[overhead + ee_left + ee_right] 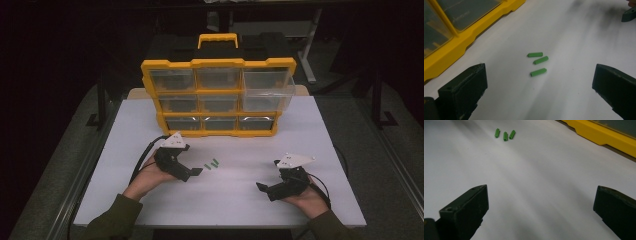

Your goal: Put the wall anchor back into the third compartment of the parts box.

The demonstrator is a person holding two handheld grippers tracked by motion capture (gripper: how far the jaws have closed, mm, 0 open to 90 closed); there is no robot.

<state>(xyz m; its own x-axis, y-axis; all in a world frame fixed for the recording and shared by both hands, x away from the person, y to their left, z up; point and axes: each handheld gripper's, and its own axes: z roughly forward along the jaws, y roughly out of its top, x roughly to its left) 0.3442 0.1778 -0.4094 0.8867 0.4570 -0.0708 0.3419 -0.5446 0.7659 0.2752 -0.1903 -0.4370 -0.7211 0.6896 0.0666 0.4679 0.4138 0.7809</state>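
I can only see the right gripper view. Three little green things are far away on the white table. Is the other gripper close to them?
Observer: Yes. The left gripper sits just beside the green pegs, jaws open, touching none.
Operator: What's that yellow thing at my edge?
Observer: A yellow organizer case standing upright, with clear drawers in three rows.
Operator: Are the drawers all closed?
Observer: No. The top right drawer is pulled out toward the table.
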